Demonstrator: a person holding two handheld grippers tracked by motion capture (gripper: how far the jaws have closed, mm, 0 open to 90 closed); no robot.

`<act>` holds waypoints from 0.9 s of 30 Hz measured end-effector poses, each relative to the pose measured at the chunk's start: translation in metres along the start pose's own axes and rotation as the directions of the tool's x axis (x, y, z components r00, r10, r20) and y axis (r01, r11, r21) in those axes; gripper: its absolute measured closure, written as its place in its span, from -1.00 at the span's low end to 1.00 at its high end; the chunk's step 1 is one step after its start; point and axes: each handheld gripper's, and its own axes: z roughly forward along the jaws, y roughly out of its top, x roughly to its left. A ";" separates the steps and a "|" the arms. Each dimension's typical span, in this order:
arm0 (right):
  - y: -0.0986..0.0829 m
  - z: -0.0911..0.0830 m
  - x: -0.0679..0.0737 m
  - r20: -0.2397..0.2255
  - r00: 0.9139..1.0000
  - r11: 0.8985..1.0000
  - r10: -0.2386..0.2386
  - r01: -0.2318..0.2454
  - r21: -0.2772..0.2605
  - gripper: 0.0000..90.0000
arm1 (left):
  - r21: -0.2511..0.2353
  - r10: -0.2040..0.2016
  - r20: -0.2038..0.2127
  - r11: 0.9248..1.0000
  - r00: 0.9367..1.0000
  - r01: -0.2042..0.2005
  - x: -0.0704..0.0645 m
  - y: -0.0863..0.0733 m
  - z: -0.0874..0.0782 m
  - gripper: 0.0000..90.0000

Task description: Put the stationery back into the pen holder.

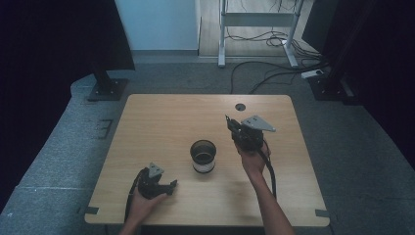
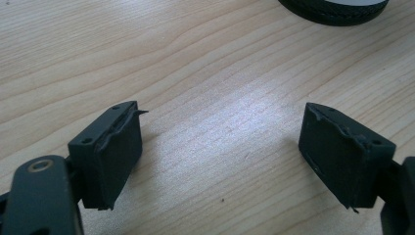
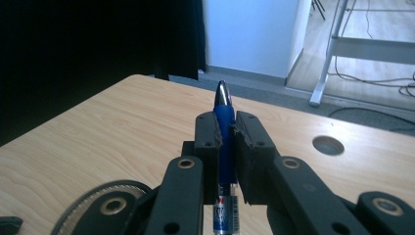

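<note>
Clamping the pen [image 3: 224,132] in my right gripper [image 3: 225,142] to drop it into the cup [image 1: 203,155], my left gripper [image 2: 220,152] rests wide open, empty.

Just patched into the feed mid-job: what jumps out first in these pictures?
The blue pen clamped upright between the jaws of the right gripper, raised above the right half of the wooden table. Next, the round dark cup standing mid-table, just left of that gripper. The left gripper rests low near the front left edge, jaws wide apart over bare wood.
</note>
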 end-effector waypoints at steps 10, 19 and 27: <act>0.011 0.010 0.015 -0.017 1.000 1.000 -0.026 0.026 -0.009 0.75 | -0.002 -0.002 0.001 1.000 1.000 0.002 0.000 0.000 0.000 -0.64; 0.012 0.018 0.023 -0.032 0.999 0.999 -0.038 0.038 0.000 0.75 | -0.002 -0.002 0.002 1.000 1.000 0.002 0.000 0.000 0.000 -0.64; 0.021 0.027 0.033 -0.068 0.997 1.000 -0.031 0.031 -0.007 0.75 | -0.001 -0.003 0.002 1.000 1.000 0.003 0.000 0.000 0.000 -0.64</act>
